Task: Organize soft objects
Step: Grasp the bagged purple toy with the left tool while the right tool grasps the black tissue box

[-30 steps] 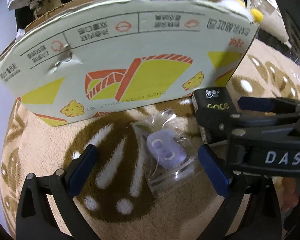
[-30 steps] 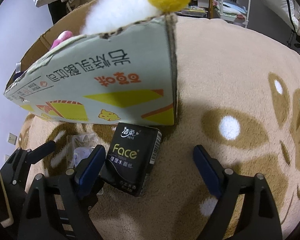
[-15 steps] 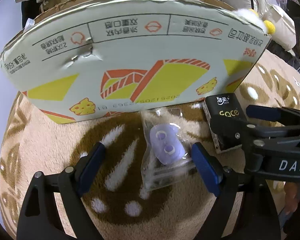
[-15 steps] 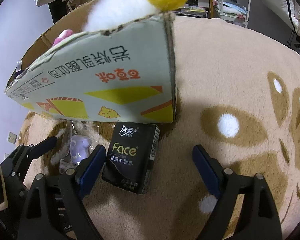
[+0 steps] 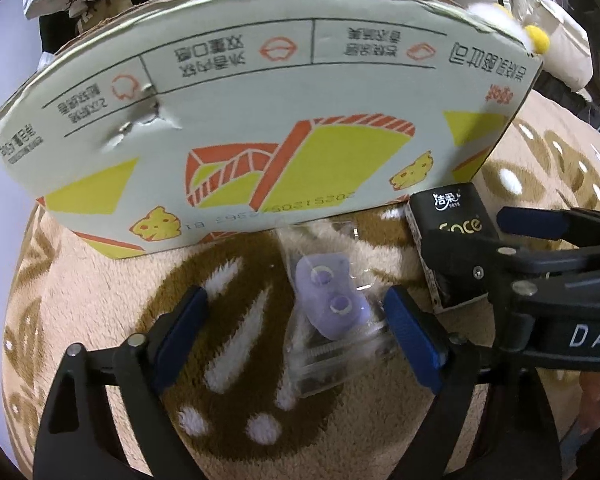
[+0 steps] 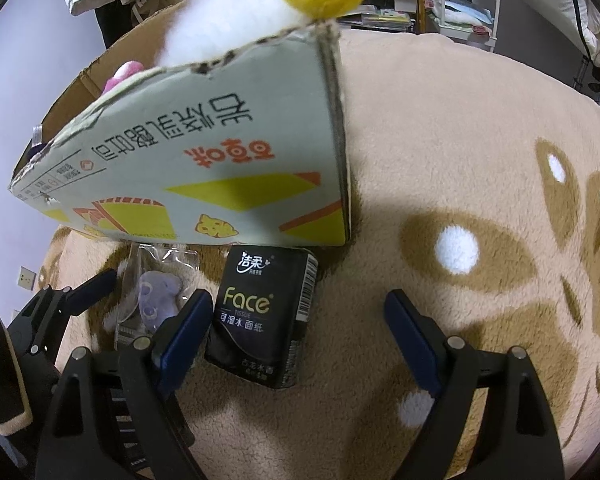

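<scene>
A cardboard box point(image 5: 260, 120) stands on a plush blanket point(image 6: 460, 140). Before it lie a clear packet point(image 5: 332, 312) on the left and a tissue pack point(image 6: 260, 312) on the right.

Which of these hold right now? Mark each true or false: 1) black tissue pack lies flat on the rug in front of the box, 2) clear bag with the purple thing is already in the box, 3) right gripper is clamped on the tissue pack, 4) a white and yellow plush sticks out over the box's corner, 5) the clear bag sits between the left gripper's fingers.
1) True. The tissue pack lies on the rug just in front of the box.
2) False. The clear bag lies on the rug outside the box.
3) False. The right gripper is open, pads off the pack.
4) True. The plush pokes over the corner.
5) True. The left gripper is closing around it.
</scene>
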Available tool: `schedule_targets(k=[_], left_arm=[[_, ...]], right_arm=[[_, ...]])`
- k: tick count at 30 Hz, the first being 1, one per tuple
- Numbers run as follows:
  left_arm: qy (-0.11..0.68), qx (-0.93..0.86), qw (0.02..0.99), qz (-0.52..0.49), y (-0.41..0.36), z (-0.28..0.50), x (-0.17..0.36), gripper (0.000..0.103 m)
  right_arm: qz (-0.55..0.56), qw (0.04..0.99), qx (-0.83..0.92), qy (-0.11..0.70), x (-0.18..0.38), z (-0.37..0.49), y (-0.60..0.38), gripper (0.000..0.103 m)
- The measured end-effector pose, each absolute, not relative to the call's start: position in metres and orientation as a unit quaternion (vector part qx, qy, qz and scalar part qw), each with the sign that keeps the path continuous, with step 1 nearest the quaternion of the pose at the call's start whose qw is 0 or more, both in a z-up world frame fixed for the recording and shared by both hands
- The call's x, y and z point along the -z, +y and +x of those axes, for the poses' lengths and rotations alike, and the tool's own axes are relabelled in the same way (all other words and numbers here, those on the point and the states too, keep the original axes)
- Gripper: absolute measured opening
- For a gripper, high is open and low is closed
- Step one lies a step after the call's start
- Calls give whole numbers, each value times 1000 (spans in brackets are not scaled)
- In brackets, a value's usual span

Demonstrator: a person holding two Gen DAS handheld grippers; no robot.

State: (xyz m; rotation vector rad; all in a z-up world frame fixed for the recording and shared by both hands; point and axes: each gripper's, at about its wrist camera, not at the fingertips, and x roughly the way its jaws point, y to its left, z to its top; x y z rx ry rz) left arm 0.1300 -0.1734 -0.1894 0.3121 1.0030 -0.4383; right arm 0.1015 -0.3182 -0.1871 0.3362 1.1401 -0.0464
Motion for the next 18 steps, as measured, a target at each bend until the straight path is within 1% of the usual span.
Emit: schedule_targets(k=[2, 3, 5, 7, 11, 14, 18], left_arm=[[474, 207, 844, 143, -174, 131, 187, 75], [473, 207, 845, 141, -170, 131, 188, 71], [472, 202, 847, 136, -170, 132, 187, 57], [474, 198, 848, 130, -169, 134, 186, 50], [478, 196, 848, 116, -166, 137, 186, 43], [481, 199, 847, 108, -165, 138, 186, 41], [489, 206, 842, 94, -157, 143, 187, 40]], right_arm=[[159, 827, 29, 539, 186, 101, -313, 88], [161, 826, 30, 539, 185, 101, -313, 87], [168, 824, 30, 540, 184, 101, -314, 86], [167, 824, 31, 540, 183, 101, -313, 83], [170, 823, 28, 541, 181, 100, -312, 75], [166, 824, 25, 541, 179, 99, -313, 68], [155, 825, 23, 543, 177, 98, -306, 65]])
